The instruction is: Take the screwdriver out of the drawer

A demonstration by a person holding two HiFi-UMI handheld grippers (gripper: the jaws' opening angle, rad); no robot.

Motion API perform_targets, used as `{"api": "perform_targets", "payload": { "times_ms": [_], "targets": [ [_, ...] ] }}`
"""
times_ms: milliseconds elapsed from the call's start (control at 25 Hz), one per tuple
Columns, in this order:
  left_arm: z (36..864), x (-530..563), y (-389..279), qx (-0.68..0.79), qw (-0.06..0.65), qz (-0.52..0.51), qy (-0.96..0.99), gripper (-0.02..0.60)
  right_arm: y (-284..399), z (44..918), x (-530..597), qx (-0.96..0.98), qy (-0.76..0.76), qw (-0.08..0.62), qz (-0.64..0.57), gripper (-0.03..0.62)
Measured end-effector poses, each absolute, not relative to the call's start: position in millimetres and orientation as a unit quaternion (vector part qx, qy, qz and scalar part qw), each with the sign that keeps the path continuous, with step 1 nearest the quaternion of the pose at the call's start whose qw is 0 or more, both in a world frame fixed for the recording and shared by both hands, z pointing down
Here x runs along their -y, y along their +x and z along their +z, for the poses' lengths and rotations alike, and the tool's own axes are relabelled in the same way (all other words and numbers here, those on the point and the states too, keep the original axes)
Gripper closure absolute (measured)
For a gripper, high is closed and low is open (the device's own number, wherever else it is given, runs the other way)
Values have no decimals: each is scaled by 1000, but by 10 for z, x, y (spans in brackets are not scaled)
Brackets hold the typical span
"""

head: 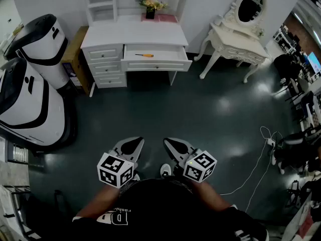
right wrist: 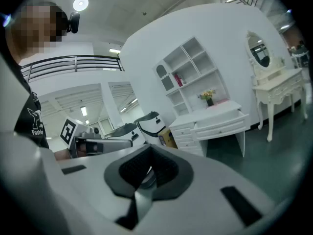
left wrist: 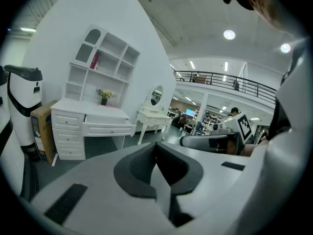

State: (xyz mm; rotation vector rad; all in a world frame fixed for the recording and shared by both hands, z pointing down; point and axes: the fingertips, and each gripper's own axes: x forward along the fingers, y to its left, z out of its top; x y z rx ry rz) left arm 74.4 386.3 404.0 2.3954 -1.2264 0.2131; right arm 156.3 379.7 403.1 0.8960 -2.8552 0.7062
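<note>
The screwdriver (head: 144,55), orange-handled, lies in the open top drawer (head: 156,65) of the white desk (head: 135,34), far ahead across the dark floor. Both grippers hang low in front of the person's body, well short of the desk. My left gripper (head: 136,142) is shut with nothing in it, its jaws meeting at the tip (left wrist: 157,146). My right gripper (head: 169,142) is likewise shut and empty (right wrist: 149,151). The open drawer (left wrist: 108,128) shows in the left gripper view and also in the right gripper view (right wrist: 220,124); the screwdriver is hidden in both.
Two large white-and-black robot bodies (head: 30,84) stand at the left. A cardboard box (head: 75,49) sits beside the desk. A white dressing table with an oval mirror (head: 235,41) stands to the right. Cables (head: 261,154) trail on the floor at right. A flower vase (head: 150,9) tops the desk.
</note>
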Motion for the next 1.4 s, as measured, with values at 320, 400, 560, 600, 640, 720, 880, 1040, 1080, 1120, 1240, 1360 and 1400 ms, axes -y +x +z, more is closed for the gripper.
{"api": "perform_targets", "payload": {
  "times_ms": [320,400,560,600,640,720,880,1040,1080,1120,1240,1360,1400],
  "targets": [
    [4001,-3828,770,442,214,76,868,568,1578,4031,-3797,929,291,34,226,588],
    [3995,-3825,763,440,213,76,869,568,1565,4029,-3797,929,292,35,224,588],
    [3983,-3801,751,434,211,75,872,568,1539,4021,-3796,929,293,34,224,588],
    [3983,-3801,749,432,210,75,874,568,1533,4012,-3801,929,293,30,225,588],
    [3983,-3803,741,431,209,75,875,568,1520,3999,-3808,929,293,26,226,586],
    [3981,-3815,711,427,209,75,876,568,1482,3969,-3829,928,295,22,225,585],
    [4006,-3811,598,425,217,78,875,568,1388,3947,-3849,928,310,37,204,585],
    [4053,-3850,428,424,220,81,875,568,1240,3988,-3903,926,311,40,210,585],
    [4075,-3869,392,423,221,82,875,568,1213,4015,-3913,924,315,41,213,585],
    [4098,-3887,355,422,222,83,875,568,1190,4045,-3919,921,320,43,216,585],
    [4138,-3940,215,420,227,83,875,568,1101,4086,-3947,915,331,44,225,585],
    [4156,-3987,61,423,232,83,872,568,986,4077,-4016,914,333,44,227,585],
    [4170,-4005,24,424,233,84,871,568,957,4083,-4042,914,333,44,226,585]
  ]
}}
